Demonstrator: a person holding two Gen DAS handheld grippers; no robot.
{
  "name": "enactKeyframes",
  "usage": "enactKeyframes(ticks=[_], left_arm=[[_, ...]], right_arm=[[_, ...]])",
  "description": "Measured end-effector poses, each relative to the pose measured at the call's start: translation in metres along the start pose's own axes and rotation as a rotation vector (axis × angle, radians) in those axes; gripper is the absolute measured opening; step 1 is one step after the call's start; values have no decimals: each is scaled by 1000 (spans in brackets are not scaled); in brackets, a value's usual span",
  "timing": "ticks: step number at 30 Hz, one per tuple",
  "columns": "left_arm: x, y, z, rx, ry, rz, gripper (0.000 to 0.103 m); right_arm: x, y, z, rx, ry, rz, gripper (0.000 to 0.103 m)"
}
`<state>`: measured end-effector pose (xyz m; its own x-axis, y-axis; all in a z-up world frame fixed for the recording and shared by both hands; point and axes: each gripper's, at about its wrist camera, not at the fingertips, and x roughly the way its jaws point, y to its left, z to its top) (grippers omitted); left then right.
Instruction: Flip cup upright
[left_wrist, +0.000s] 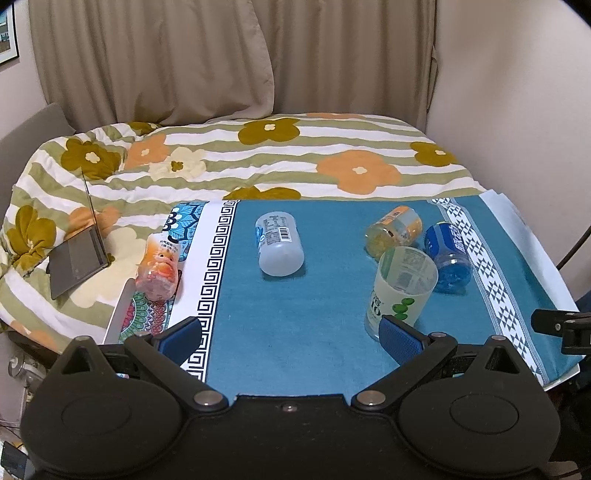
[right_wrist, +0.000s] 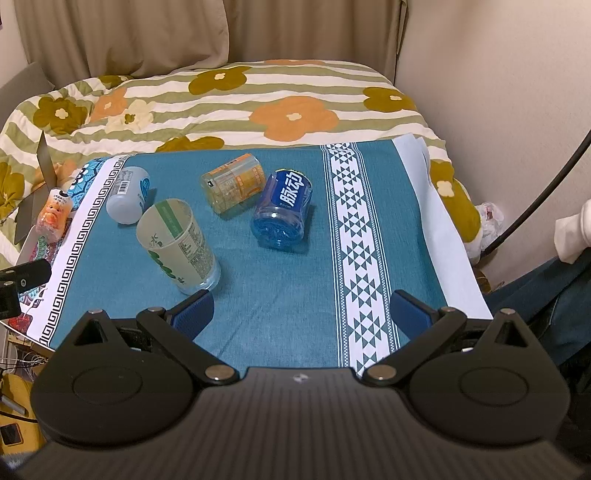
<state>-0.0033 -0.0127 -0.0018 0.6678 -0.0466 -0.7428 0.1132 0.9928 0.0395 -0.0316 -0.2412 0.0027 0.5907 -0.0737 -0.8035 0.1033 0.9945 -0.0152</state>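
Several cups made of cut plastic bottles are on a teal cloth (left_wrist: 295, 314). A frosted cup with green print (left_wrist: 400, 291) stands upright with its mouth up; it also shows in the right wrist view (right_wrist: 177, 245). A white cup (left_wrist: 279, 243), an orange cup (left_wrist: 393, 230) and a blue cup (left_wrist: 448, 254) lie on their sides. In the right wrist view they are the white cup (right_wrist: 129, 199), orange cup (right_wrist: 232, 188) and blue cup (right_wrist: 282, 212). My left gripper (left_wrist: 291, 341) is open and empty, its right finger just in front of the frosted cup. My right gripper (right_wrist: 303, 312) is open and empty, its left finger near that cup.
An orange-red cup (left_wrist: 159, 269) lies on the patterned left edge of the cloth. A flowered quilt (left_wrist: 258, 158) covers the bed behind. A grey laptop (left_wrist: 77, 258) rests on the quilt at left. A wall is at the right, curtains behind.
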Motion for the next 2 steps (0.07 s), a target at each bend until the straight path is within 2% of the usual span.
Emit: enactKeyframes(ticks=[2], left_arm=[[0,0,0,-1,-1,3,103]], right_arm=[[-1,2,2,-6,-2,5,103]])
